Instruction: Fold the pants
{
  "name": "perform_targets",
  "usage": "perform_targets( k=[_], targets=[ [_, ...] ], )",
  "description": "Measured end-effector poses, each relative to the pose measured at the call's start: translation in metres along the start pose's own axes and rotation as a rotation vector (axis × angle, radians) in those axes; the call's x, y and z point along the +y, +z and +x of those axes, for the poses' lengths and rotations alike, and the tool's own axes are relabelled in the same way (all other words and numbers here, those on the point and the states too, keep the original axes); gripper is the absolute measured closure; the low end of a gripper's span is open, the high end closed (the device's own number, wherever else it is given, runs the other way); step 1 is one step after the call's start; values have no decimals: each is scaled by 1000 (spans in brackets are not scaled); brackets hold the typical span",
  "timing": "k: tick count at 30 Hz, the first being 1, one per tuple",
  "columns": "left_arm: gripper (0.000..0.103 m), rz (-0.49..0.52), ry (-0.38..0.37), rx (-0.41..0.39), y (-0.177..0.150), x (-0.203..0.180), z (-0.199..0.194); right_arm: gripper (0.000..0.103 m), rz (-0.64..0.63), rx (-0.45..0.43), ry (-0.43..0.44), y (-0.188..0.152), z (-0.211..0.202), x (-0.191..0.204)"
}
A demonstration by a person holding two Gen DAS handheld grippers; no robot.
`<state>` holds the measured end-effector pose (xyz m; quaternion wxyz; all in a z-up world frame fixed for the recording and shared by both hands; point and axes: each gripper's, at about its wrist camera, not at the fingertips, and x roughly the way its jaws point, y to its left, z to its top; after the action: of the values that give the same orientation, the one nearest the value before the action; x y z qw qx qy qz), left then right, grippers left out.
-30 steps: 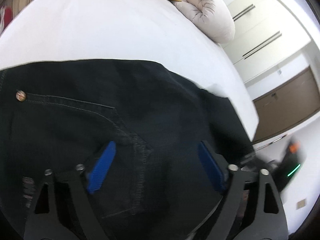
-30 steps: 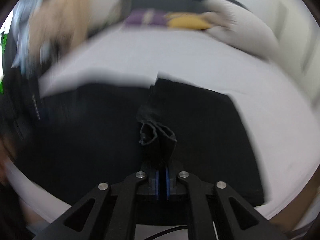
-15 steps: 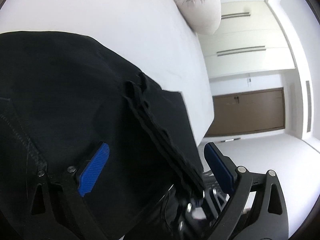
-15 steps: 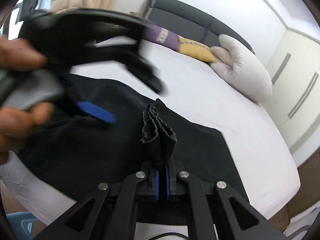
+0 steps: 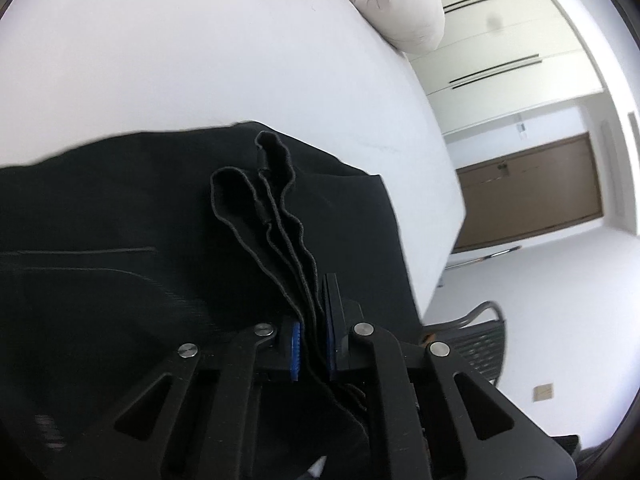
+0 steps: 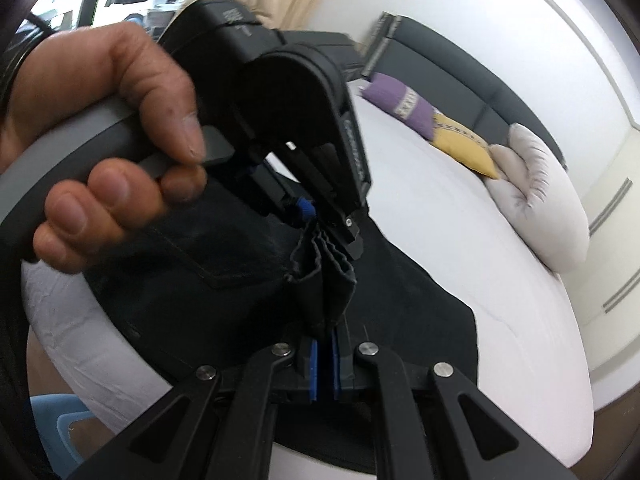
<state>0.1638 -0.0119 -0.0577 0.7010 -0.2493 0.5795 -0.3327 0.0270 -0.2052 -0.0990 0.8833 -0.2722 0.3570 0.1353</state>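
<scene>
Pants (image 5: 120,216) are laid across the near edge of the bed (image 5: 200,60), with one bunched hem edge lifted off the sheet. That bunch is clamped by both tongs: the left tongs (image 5: 311,344) have just been closing and are now clenched on several stacked hem layers; the right tongs (image 6: 324,364) are clenched on the same bunch from the opposite side, just beside the left pair. The left tool is gripped by a hand (image 6: 104,140).

Handling, as judged: dark denim-like cloth, soft and limp, moderate weight. No shape is held by it alone, so sag is expected between grip points and drag on the sheet when pulled. Not fragile, not slippery; the ribbed blue pads (image 5: 295,344) should bite well. The hem is the thickest, stiffest line, so it is the best hold, provided all layers are caught. A layer could slip out if only part of the stack is pinched.

Materials: matte black fabric, visible topstitching, a patch pocket (image 6: 224,256) with a seamed corner, rolled cord-like hem edges. Sheet is smooth and white. A quilted pale pillow (image 5: 392,4) is set at the far end, well apart; purple and yellow cushions (image 6: 432,124) are lined against a dark headboard (image 6: 460,80).
</scene>
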Motion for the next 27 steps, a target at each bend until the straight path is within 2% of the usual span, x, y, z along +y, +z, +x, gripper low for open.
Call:
perform_targets(
  k=[6,9,11,12,14,15,16,17,18,20,22,24,27],
  targets=[
    [95,-9,44,11,-4,17,6,96,-17,36,26,1,17,7],
    [94,-2,110,34,-8,28,24,96,-9,79,41,-8,30,6],
    [94,-20,100,28,-11,37,24,91,-42,145,85,-13,44,11],
    [93,-30,97,24,-12,40,21,90,-64,143,67,-17,44,14],
    [90,-23,120,11,-14,44,9,83,-78,129,66,-18,38,16],
    [90,-12,151,-5,-15,46,-2,79,-66,129,91,-18,34,13],
    [90,-4,215,-26,-15,47,-13,69,-37,126,132,-18,29,5],
    [90,-11,278,-47,-15,50,-25,61,0,128,181,-19,26,-7],
    [90,-21,314,-68,-16,52,-36,60,54,130,252,-20,21,-19],
    [90,-22,337,-128,-16,48,-57,60,188,126,394,-25,12,-53],
    [90,5,327,-157,-15,32,-61,60,330,120,482,-34,11,-94],
    [90,60,307,-157,-18,4,-43,62,545,123,587,-51,20,-149],
    [90,134,294,-89,-29,-20,-3,65,791,113,737,-78,47,-212]
  ],
)
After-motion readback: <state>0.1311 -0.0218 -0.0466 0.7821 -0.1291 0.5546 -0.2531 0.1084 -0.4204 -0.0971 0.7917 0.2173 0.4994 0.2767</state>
